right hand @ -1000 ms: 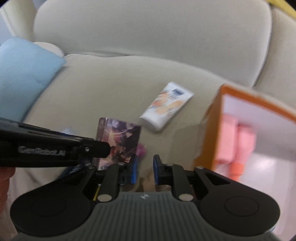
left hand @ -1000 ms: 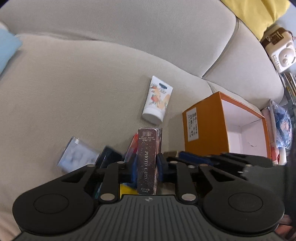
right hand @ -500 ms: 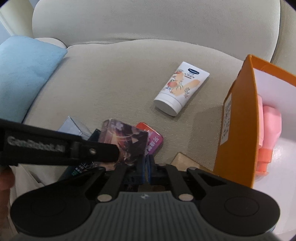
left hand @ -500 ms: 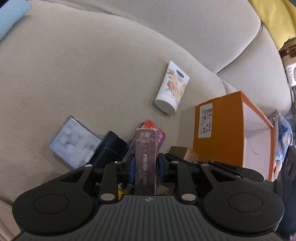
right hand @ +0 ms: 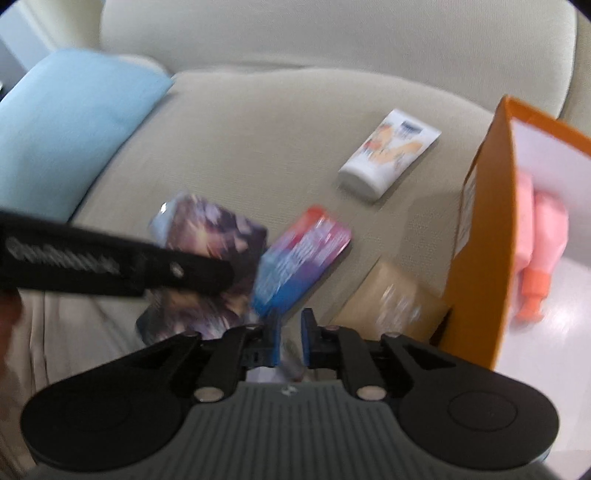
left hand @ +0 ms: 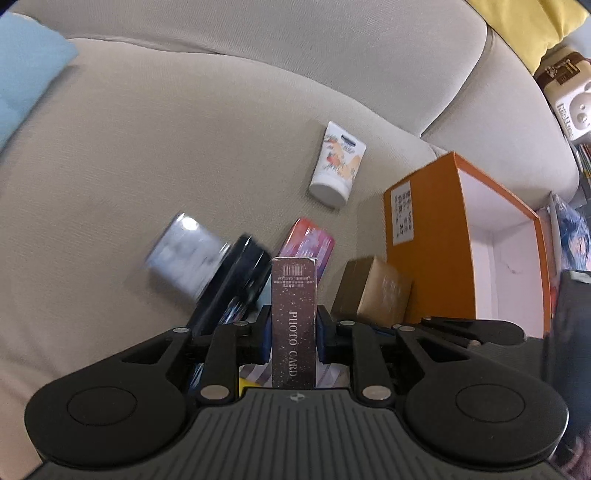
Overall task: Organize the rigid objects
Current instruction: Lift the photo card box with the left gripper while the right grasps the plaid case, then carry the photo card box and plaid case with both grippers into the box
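Observation:
My left gripper [left hand: 293, 338] is shut on a dark photo card box [left hand: 294, 314] and holds it upright above the sofa seat; the box also shows in the right wrist view [right hand: 212, 240]. My right gripper [right hand: 290, 341] is slightly open and empty, just below a red and blue flat box [right hand: 303, 254]. An orange box [left hand: 436, 236] with a white inside stands open to the right. It holds pink bottles [right hand: 543, 243]. A white tube [left hand: 338, 164] lies on the cushion.
A tan carton [left hand: 373, 291] lies beside the orange box. A silver-blue packet [left hand: 184, 251] and a black item [left hand: 236, 277] lie left of the held box. A light blue cushion [right hand: 66, 122] sits at far left, a yellow pillow [left hand: 532, 26] at top right.
My right gripper was shut half a second ago and now stands slightly open. Both views shifted; the left gripper still holds the photo card box.

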Motion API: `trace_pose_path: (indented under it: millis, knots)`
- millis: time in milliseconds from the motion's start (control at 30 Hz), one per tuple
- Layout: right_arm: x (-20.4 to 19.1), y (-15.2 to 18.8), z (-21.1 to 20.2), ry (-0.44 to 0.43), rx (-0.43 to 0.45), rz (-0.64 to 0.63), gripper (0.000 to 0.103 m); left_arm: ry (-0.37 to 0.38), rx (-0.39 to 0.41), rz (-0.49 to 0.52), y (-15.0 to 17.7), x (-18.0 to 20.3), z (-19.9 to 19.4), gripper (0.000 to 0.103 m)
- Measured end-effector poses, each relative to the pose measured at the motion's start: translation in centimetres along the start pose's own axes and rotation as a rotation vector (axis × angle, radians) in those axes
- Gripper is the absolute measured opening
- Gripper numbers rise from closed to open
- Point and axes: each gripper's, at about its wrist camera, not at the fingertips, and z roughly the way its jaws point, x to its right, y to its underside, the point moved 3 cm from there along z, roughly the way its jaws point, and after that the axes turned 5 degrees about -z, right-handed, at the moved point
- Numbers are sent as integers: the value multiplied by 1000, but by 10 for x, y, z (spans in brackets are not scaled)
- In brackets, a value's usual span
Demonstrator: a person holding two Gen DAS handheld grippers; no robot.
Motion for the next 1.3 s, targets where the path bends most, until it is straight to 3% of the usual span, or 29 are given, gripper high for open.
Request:
trace_pose_path:
  millis: [133,200,333,467,633,767,933,1033,1200,1300]
  knots:
    - [-10,14,12,-24,-46,-36,37,-32,-16,0,17,-11,-14,25]
    - [-14,17,19,-26,-60,-57,37,-51,-30,-7,24,-18,-16,25]
    - [-15,16,31,-12,-66,-97,48,-83,-61,-60,35,-35,-13,25]
    - [-10,12,39,-54,-66,-86,52,-83,-56,-83,41,-42,-12,25]
    - [-11,11,49,-95,-69,-91,65,-105,-47,-83,44,-39,-5,25]
    - [-32,12,52,-54,-43,-190,61,-133,-39,-68,49,-37,-1,25]
    - [-38,21,35,-41,-47,-192,33,-138,-20,-65,53,-37,-4,25]
    - [-45,28,18,-56,-46,-208,21,-143,-7,-48,55,-34,-5,25]
    - [-61,44,8,-70,-65,-241,19,-134,9,-35,59,-34,-8,24]
    - [-64,45,15,-54,-78,-235,25,-121,19,-35,60,-36,-11,25]
